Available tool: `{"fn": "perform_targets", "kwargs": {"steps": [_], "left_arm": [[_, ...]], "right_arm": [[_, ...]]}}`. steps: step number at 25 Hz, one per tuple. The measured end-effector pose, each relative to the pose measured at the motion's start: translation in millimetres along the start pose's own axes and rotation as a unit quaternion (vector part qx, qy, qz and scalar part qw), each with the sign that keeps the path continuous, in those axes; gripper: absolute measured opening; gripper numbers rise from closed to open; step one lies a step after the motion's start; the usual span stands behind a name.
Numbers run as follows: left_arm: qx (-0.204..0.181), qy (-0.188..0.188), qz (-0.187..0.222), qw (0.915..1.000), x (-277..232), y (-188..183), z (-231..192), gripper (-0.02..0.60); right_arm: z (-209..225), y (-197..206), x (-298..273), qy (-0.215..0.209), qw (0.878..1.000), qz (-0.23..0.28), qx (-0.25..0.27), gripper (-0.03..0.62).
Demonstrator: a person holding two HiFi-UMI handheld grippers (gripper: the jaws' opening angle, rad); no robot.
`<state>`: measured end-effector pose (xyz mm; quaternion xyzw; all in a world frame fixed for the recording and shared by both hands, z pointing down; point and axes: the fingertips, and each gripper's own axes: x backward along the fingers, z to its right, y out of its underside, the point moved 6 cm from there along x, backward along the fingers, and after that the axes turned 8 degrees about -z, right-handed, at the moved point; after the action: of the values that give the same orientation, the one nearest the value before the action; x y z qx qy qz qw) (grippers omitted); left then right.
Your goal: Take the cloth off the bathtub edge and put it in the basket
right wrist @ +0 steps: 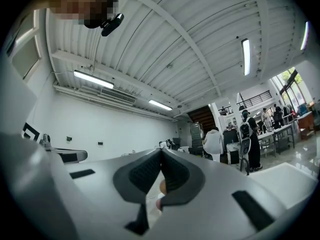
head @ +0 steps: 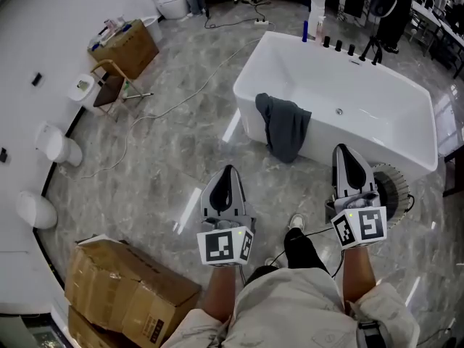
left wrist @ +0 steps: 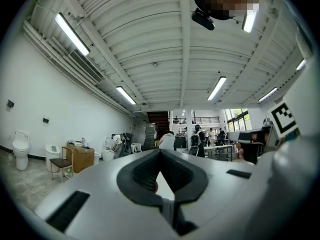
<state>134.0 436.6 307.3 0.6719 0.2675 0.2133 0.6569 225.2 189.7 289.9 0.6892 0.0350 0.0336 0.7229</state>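
Observation:
A dark grey cloth (head: 284, 125) hangs over the near edge of the white bathtub (head: 362, 100). A round basket (head: 391, 187) stands on the floor beside the tub, partly hidden behind my right gripper. Both grippers are held low in front of me, short of the tub. My left gripper (head: 229, 171) is shut, tips touching, with nothing in it (left wrist: 161, 151). My right gripper (head: 342, 151) is shut and empty too (right wrist: 161, 151). Both gripper views point upward at the ceiling and far room, and neither shows the cloth.
Cardboard boxes (head: 123, 288) lie on the floor at my left. A chair (head: 116, 85) and toilets (head: 58, 145) stand along the left wall. A cable (head: 196, 85) snakes across the marble floor. Bottles (head: 320, 29) stand on the tub's far rim. People (left wrist: 200, 136) are at desks far off.

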Motion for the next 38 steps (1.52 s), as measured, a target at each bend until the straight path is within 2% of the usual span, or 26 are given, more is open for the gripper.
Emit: {"fn": "perform_targets", "kwargs": {"steps": [14,23,31,38], "left_arm": [[-0.009,0.021,-0.019,0.9996,-141,-7,39,-0.005],[-0.021,0.026,-0.021,0.9992,-221,-17,75,-0.005],[-0.027,0.027,-0.018,0.9991,-264,-21,101,-0.005],[-0.023,0.032,-0.014,0.9991,-283,-16,103,-0.005]], "right_arm": [[102,16,-94,0.01,0.999,-0.028,-0.027,-0.012],[178,15,-138,0.014,0.998,-0.022,-0.057,-0.012],[224,18,-157,0.014,0.997,-0.019,-0.067,-0.011],[231,20,-170,0.01,0.998,-0.017,-0.058,-0.011]]}}
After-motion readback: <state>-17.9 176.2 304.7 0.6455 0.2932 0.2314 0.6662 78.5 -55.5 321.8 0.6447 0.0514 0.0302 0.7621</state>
